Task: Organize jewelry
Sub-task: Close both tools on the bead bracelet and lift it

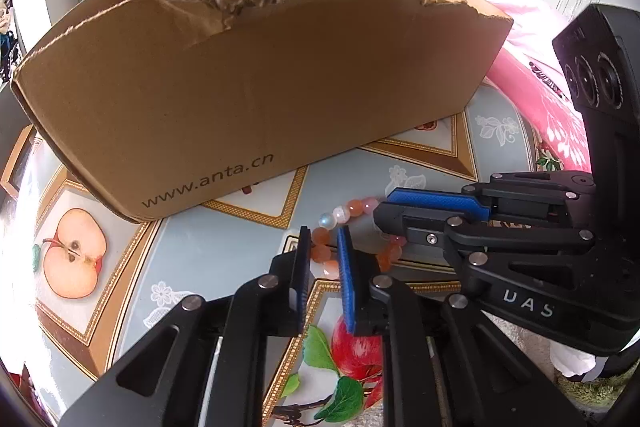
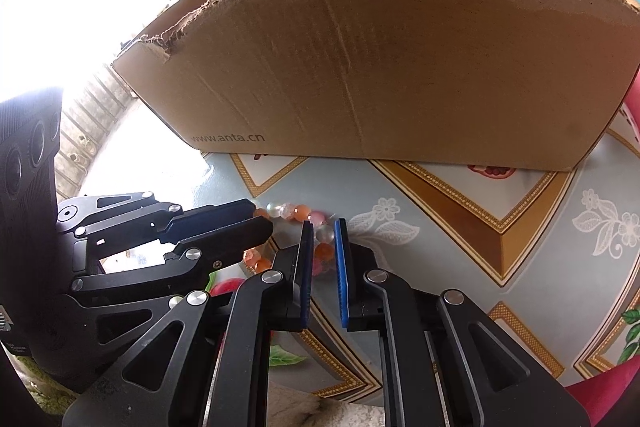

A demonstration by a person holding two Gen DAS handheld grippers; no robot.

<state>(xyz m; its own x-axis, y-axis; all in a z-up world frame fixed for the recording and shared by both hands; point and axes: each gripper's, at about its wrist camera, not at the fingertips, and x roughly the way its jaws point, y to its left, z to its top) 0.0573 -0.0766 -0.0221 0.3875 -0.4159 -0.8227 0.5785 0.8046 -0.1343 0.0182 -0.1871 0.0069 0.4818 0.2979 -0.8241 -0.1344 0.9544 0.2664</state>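
The bead bracelet (image 1: 352,231) lies on the table (image 1: 224,251) at lower centre of both frames, just in front of the torn cardboard box (image 1: 256,99), and no view shows all of it. In the left wrist view the left tool (image 1: 323,247) covers part of the loop: a few orange beads sit between its blue pads (image 1: 347,279), which are clamped on that side of the bracelet. The right tool (image 1: 390,211) comes in from the right edge of that frame, lying across the far side of the loop and hiding the beads beneath it.

The right wrist view shows what that one cannot: the right tool's (image 2: 325,239) pads are closed on a clear bead and an orange one between them. There the left tool (image 2: 260,223) enters from the left, its tips over the pale and orange beads, but its grip cannot be read from that angle.

The inside of the box is hidden behind its ragged near wall in both views. The printed web address is sharp in the left view, small and faint in the right. A bright window washes out the upper left of the right view
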